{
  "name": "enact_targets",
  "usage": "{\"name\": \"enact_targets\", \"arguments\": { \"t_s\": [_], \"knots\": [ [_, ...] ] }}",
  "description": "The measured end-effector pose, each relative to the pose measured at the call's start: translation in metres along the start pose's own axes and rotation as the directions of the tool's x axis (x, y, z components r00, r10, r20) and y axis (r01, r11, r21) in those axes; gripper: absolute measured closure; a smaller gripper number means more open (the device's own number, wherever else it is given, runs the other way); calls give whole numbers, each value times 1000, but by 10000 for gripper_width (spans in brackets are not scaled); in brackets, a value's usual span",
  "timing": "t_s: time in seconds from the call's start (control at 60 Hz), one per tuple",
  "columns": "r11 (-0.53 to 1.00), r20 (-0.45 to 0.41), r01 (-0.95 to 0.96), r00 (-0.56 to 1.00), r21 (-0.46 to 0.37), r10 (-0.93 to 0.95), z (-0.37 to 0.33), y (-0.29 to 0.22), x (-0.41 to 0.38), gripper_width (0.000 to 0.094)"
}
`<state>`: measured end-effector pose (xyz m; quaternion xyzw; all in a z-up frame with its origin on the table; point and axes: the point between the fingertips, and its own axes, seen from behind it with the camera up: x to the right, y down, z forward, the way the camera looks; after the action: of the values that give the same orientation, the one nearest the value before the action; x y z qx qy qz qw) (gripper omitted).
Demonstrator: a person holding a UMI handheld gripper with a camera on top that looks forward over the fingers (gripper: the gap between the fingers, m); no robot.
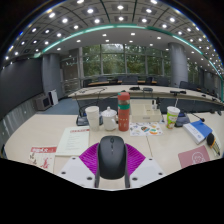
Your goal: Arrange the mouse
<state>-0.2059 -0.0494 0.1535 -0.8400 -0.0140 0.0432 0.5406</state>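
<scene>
A black computer mouse (112,156) sits between my gripper's (112,165) two fingers, its nose pointing away from me. The magenta pads (89,158) press against both of its sides, so the gripper is shut on it. The mouse is over the near part of a light wooden table (30,135); I cannot tell whether it rests on the table or is held just above it. The mouse hides the table right beneath it.
Beyond the mouse stand two white cups (92,115), a red bottle (124,110) and a cup with a green band (172,116). Papers (73,140) and a red leaflet (42,157) lie to the left, books (200,131) to the right. Office desks and chairs stand behind.
</scene>
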Motion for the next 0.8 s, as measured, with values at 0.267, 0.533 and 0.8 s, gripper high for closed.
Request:
{"name": "enact_targets", "arguments": {
  "t_s": [0.267, 0.533, 0.8],
  "knots": [
    [990, -98, -49, 993, 134, 62, -85, -89, 209, 600],
    [997, -203, -28, 979, -71, 13, -51, 43, 384, 601],
    [980, -198, -58, 980, -190, 20, -15, 148, 426, 569]
  ]
}}
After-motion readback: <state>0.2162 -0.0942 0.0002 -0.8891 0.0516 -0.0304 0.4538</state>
